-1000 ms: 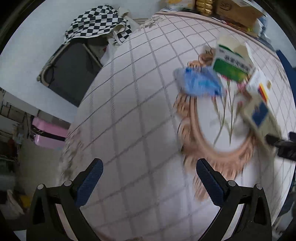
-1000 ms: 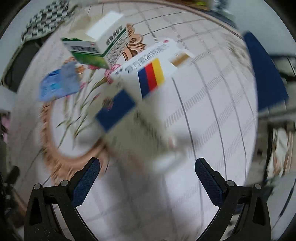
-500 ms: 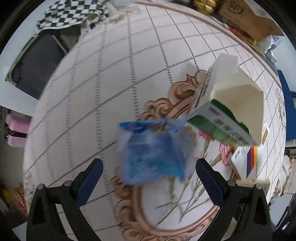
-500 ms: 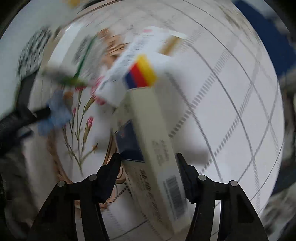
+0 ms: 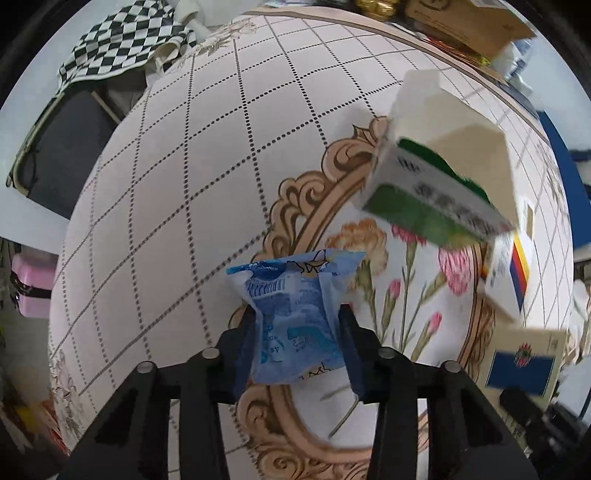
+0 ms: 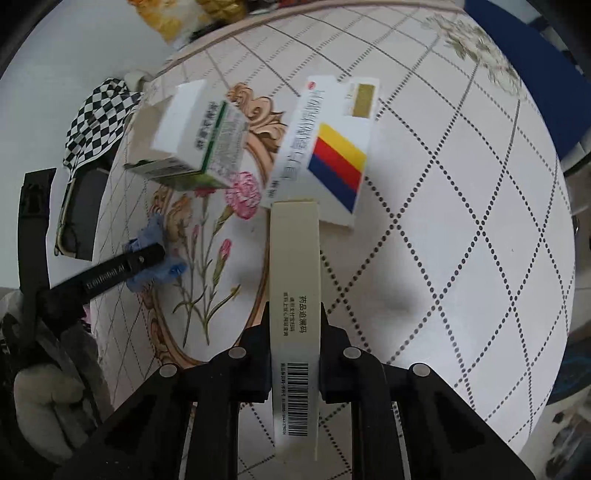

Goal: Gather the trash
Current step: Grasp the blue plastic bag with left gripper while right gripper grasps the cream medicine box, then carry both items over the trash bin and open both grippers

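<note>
My left gripper (image 5: 297, 332) is shut on a crumpled blue plastic wrapper (image 5: 295, 317) over the round table (image 5: 166, 221). My right gripper (image 6: 294, 332) is shut on a long cream medicine box (image 6: 294, 295) with a barcode, held edge-up; the same box shows with its blue face in the left wrist view (image 5: 524, 362). An open green-and-white box (image 5: 439, 192) stands on the table, also in the right wrist view (image 6: 192, 144). A flat white box with red, yellow and blue stripes (image 6: 325, 155) lies beside it. The left gripper (image 6: 147, 254) and wrapper (image 6: 162, 273) show in the right wrist view.
A checkered cloth (image 5: 122, 44) lies over a dark chair (image 5: 66, 147) beyond the table's far left edge. Cardboard boxes (image 5: 465, 22) stand at the far rim. A blue chair (image 6: 535, 66) stands at the right. A pink item (image 5: 29, 291) sits left, below the table.
My left gripper moved in and closed on the blue wrapper. My right gripper closed fully on the cream box and steadied, with the box now edge-up.
</note>
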Motion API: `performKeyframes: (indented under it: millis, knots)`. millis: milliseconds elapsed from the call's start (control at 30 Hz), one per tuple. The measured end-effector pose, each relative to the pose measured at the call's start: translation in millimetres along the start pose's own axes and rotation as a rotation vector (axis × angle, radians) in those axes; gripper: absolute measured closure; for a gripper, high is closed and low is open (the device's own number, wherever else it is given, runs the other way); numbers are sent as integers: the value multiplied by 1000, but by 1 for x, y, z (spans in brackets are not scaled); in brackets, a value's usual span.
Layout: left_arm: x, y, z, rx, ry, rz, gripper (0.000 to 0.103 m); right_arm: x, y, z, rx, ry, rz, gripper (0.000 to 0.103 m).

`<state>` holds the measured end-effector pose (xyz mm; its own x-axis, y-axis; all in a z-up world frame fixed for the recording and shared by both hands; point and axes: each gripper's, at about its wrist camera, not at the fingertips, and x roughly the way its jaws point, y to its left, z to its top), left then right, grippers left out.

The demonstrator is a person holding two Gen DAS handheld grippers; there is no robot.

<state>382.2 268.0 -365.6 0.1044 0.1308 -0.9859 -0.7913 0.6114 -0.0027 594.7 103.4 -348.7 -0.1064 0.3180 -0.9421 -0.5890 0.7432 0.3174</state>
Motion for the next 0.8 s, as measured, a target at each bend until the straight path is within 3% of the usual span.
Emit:
performKeyframes:
  millis: [233, 367, 433, 700, 800]
  knots:
    - [-60, -4, -60, 78, -104, 42, 65, -38, 30, -35, -44, -65, -31, 84]
    - [-95, -9, -85, 113, -161, 37, 65, -53, 46, -57, -68, -93, -48, 84]
    - [-108, -2, -82, 123, -183, 13, 65, -63, 49, -74, -66, -103, -48, 84]
    - [-171, 29, -156, 196, -272, -80, 65, -123, 82, -175, -85, -208, -76, 84]
    - [-194, 53, -192, 251, -297, -123, 65, -148, 96, -229, -56, -255, -80, 84]
